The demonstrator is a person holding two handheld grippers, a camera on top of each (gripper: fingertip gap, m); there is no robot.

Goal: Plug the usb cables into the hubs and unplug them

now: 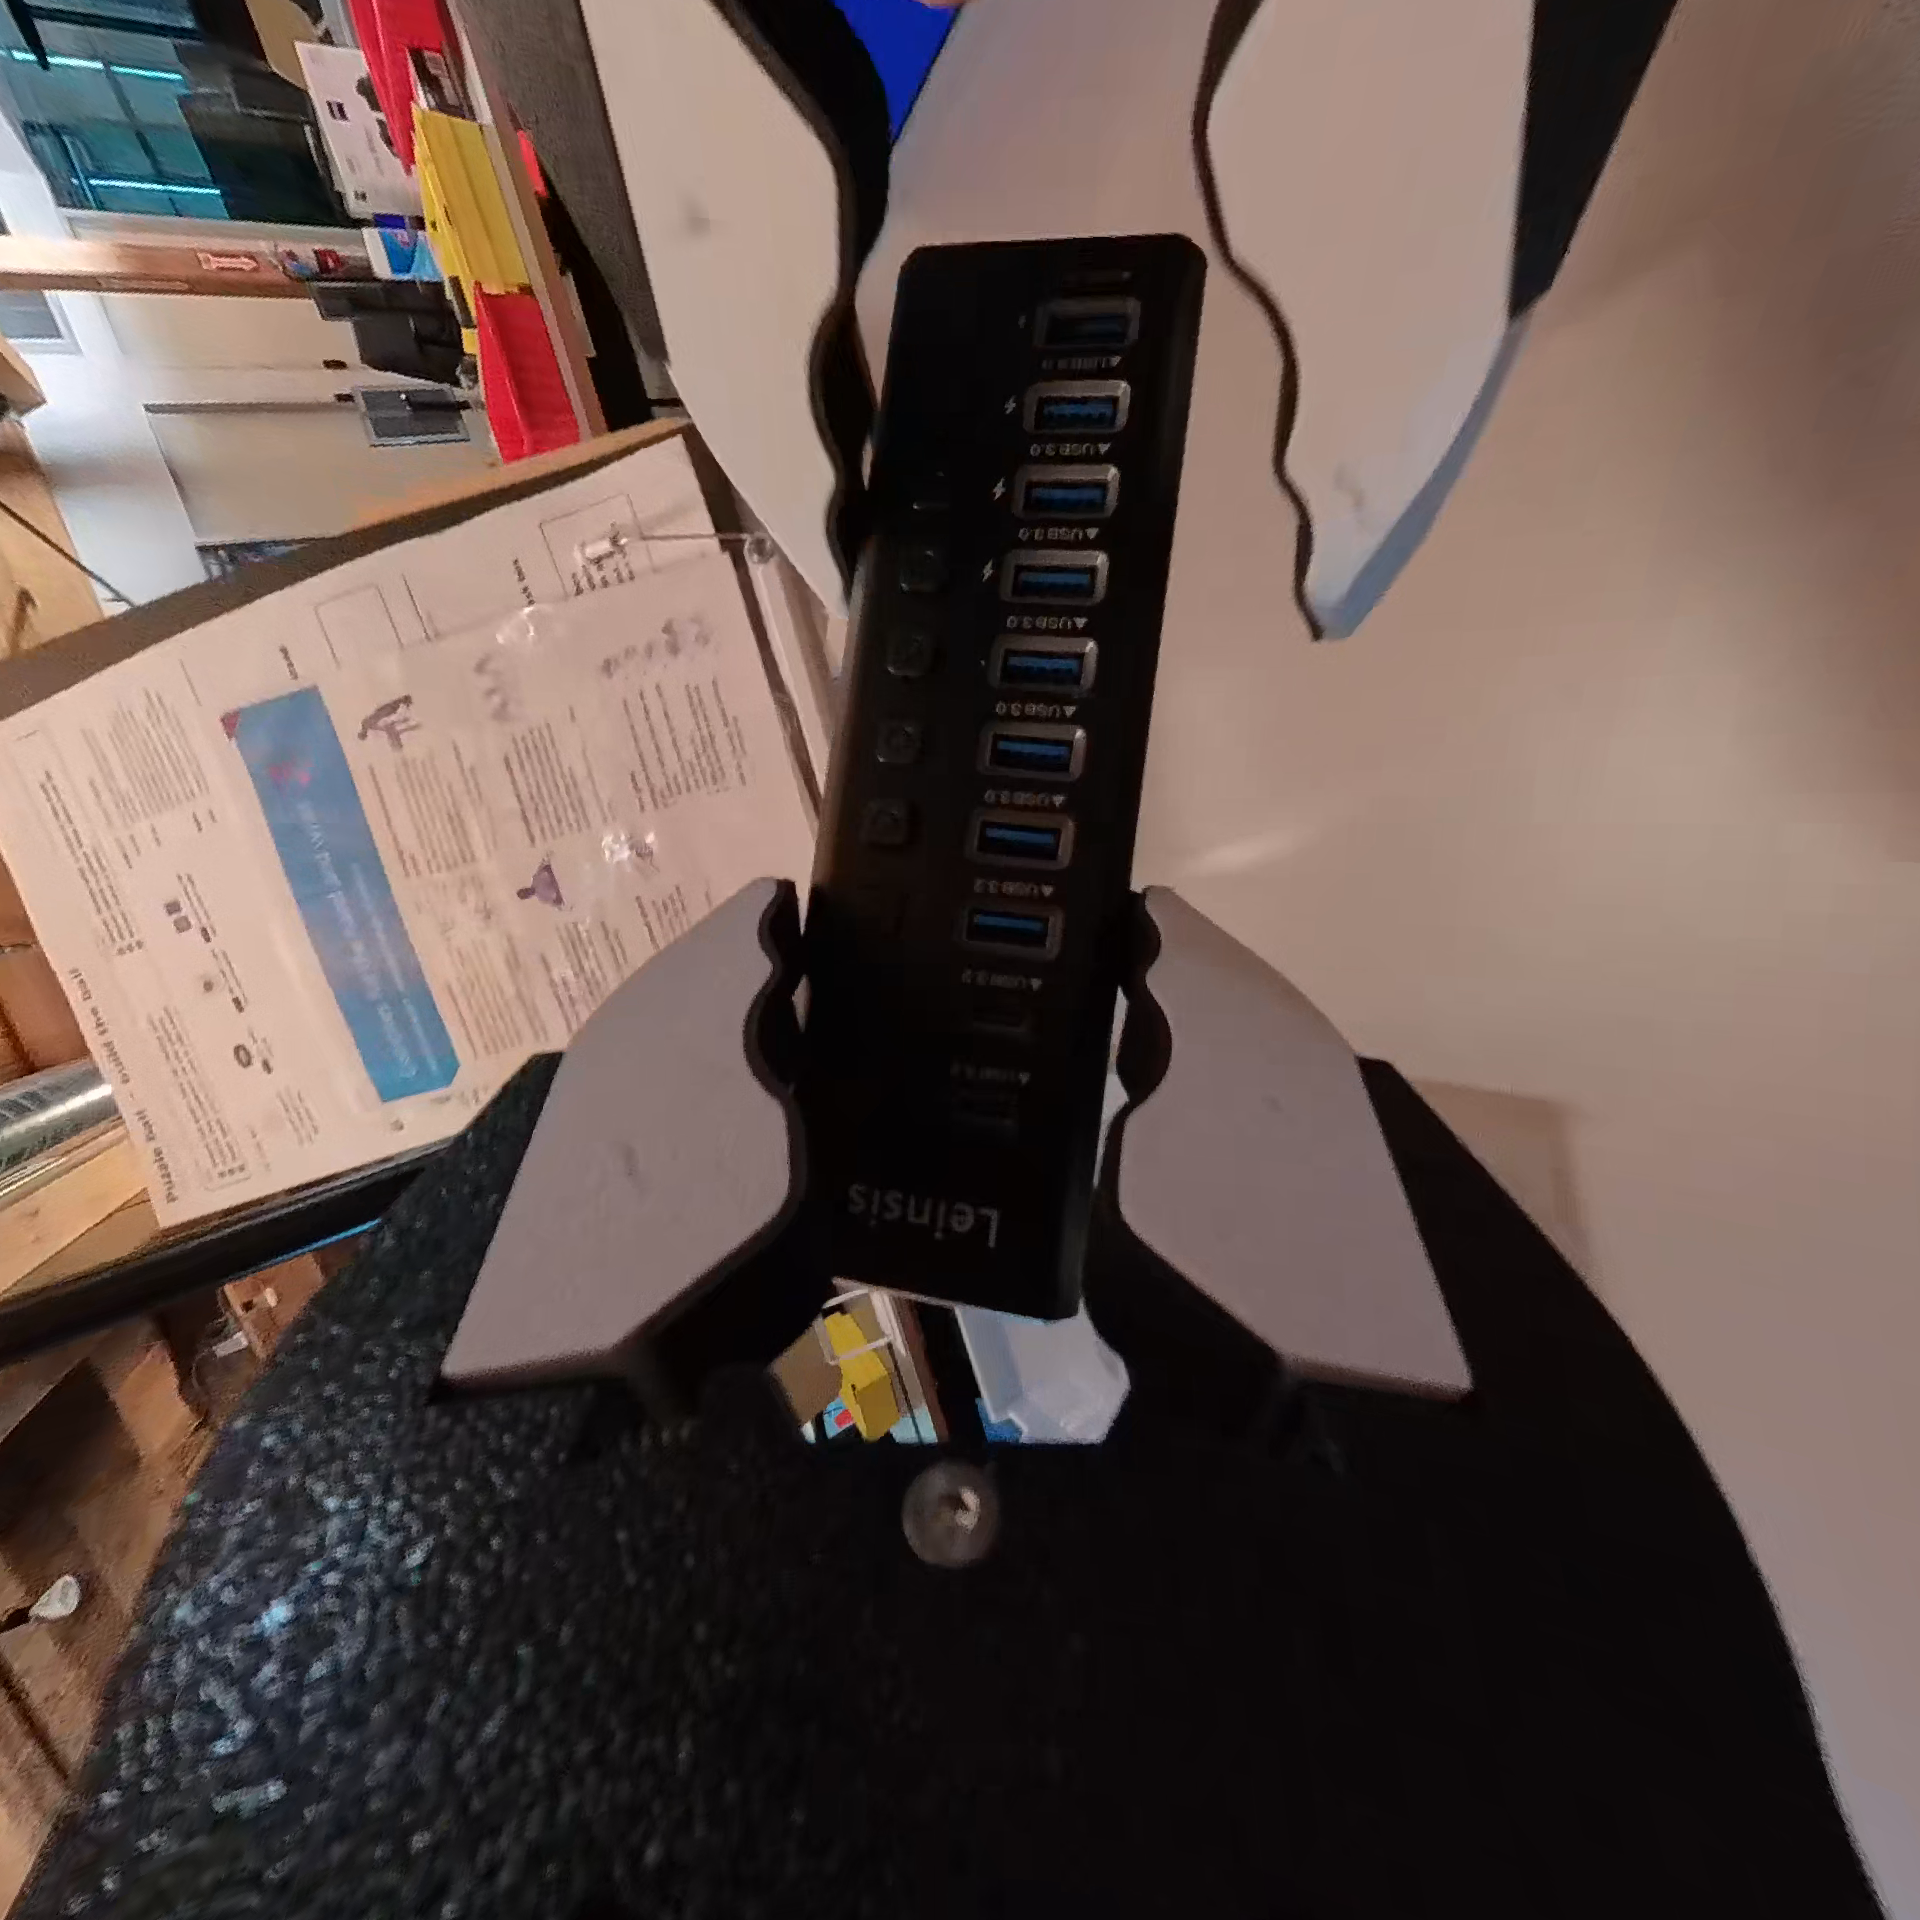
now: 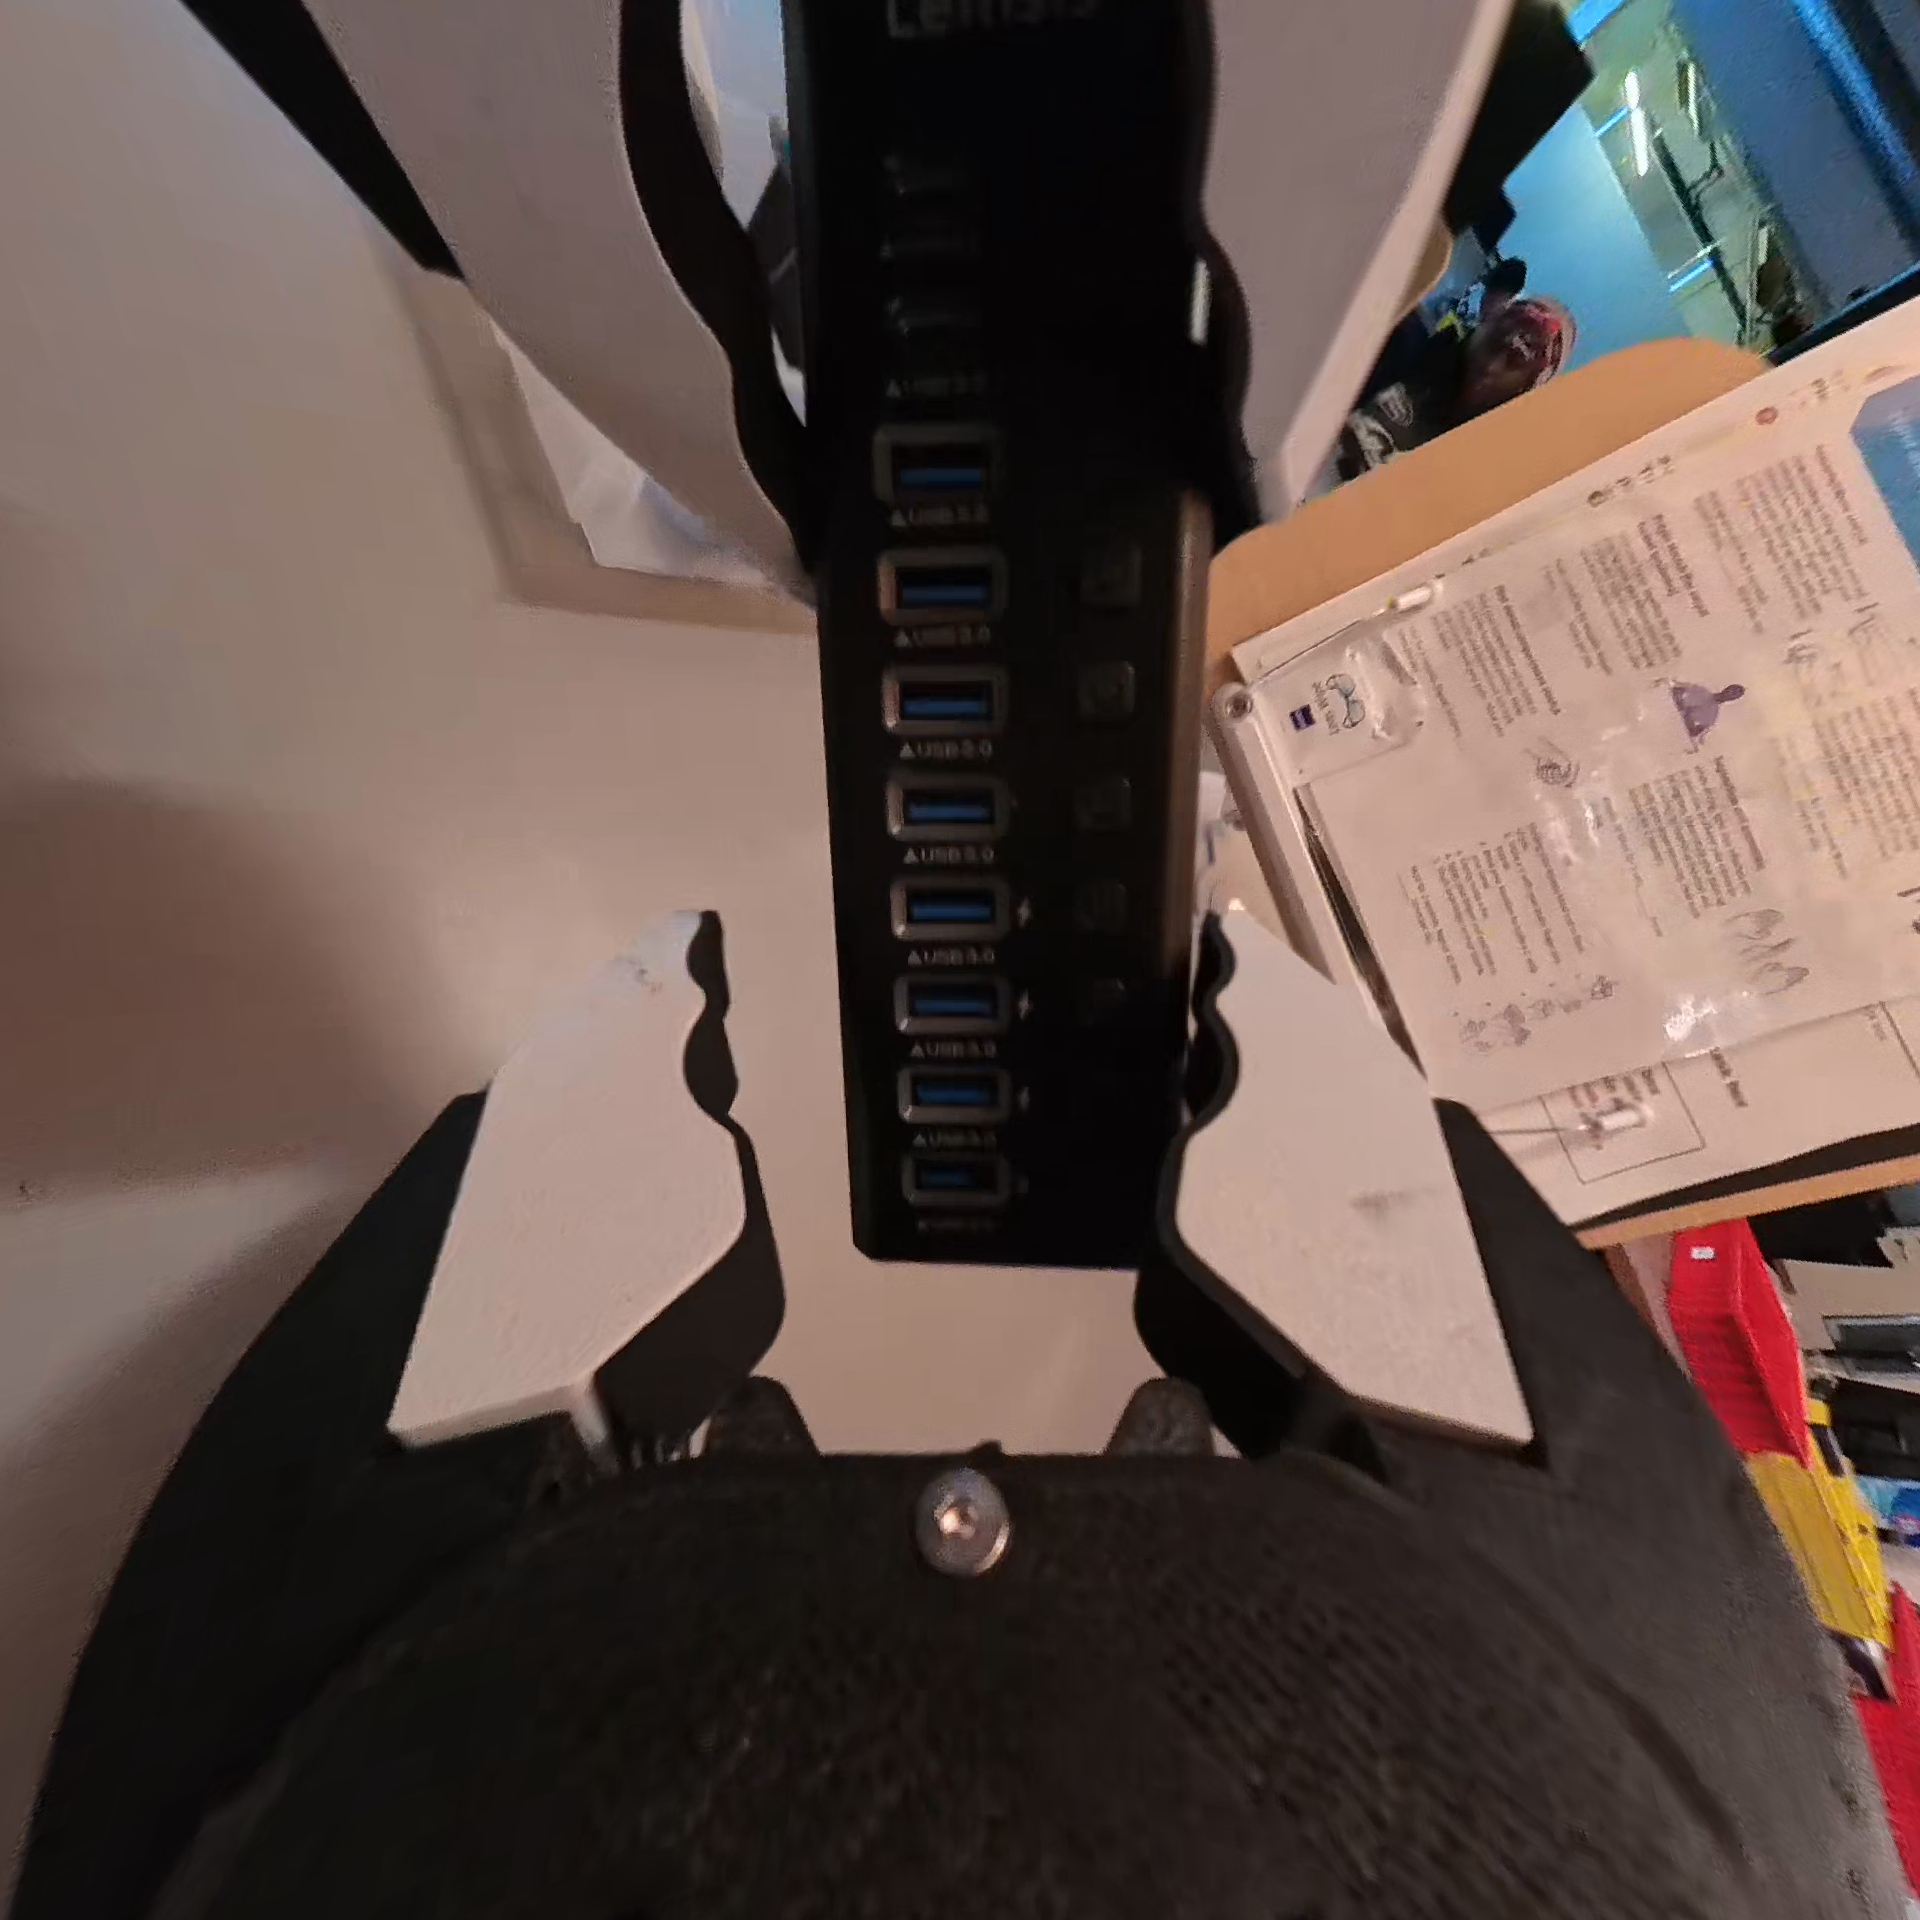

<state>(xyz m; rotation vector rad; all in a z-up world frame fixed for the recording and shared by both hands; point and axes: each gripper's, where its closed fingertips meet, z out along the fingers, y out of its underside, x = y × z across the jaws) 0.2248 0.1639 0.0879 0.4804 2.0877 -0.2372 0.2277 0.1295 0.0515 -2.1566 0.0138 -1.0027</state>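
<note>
Gripping black USB hub [image 1: 987, 748] by both edges: left gripper [image 1: 961, 935] | right gripper [image 2: 956, 935] spread around far end, untouching

Matt black plastic hub [image 1: 997, 769] with blue-lined ports; paper sheet [image 1: 416, 831] under glossy film.

Hub [image 2: 997, 831] fills gap between right tool [image 2: 956, 1039] fingers (slim room left side); port face unobstructed.

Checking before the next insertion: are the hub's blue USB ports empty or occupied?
Empty. Both wrist views show the black hub's blue ports open, with no plug or cable in any of them.
</note>
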